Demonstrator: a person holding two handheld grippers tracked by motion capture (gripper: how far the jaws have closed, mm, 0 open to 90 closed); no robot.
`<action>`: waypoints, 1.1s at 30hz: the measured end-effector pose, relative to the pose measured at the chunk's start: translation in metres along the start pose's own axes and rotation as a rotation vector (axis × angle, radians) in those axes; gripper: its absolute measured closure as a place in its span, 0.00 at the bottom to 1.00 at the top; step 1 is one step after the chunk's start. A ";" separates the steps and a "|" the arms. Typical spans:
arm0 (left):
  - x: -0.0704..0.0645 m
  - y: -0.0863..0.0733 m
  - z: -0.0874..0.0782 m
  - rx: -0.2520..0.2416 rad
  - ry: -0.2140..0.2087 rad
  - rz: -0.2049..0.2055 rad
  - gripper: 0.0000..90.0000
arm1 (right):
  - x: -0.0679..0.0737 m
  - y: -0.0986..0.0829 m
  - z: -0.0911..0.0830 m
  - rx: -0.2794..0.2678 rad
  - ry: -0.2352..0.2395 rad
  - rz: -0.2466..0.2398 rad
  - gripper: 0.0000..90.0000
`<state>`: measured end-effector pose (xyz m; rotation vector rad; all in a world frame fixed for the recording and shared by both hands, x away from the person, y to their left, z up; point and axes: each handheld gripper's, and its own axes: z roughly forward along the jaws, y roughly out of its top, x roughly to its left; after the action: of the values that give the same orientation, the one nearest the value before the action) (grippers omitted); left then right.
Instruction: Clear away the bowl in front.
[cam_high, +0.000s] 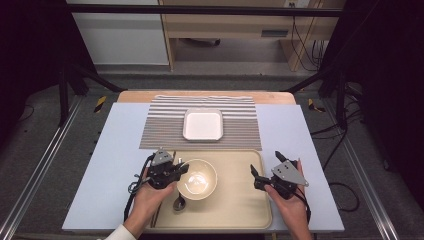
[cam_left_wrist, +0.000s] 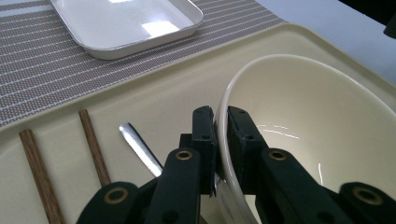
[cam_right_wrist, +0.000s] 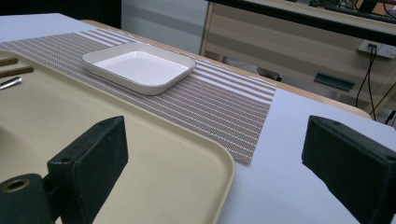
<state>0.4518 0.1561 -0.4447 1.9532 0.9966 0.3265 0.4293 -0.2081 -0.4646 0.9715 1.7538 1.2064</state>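
Beside the bowl (cam_left_wrist: 299, 121), chopsticks (cam_left_wrist: 39, 172) lie on the tray (cam_left_wrist: 154, 100).

The bowl (cam_left_wrist: 299, 121) and white dish (cam_left_wrist: 126, 23) look glossy and smooth. The tray (cam_right_wrist: 140, 154) is matt; the placemat (cam_right_wrist: 210, 107) woven. Chopsticks (cam_left_wrist: 39, 172) are grained wood.

High view looks down from above; both gripper views sit low, close — all share the white dish (cam_high: 202, 125).
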 end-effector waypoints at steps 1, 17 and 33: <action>-0.001 -0.002 0.000 0.005 -0.006 0.007 0.91 | 0.000 0.000 0.000 0.001 0.001 0.000 0.08; 0.003 -0.006 -0.001 0.032 -0.031 -0.013 0.91 | 0.000 0.000 0.000 0.001 0.001 -0.002 0.07; 0.006 -0.004 0.005 0.082 -0.071 -0.010 0.91 | 0.002 0.000 0.001 0.004 0.005 -0.007 0.07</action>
<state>0.4563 0.1587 -0.4518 2.0191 0.9864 0.2118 0.4296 -0.2062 -0.4653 0.9643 1.7627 1.2028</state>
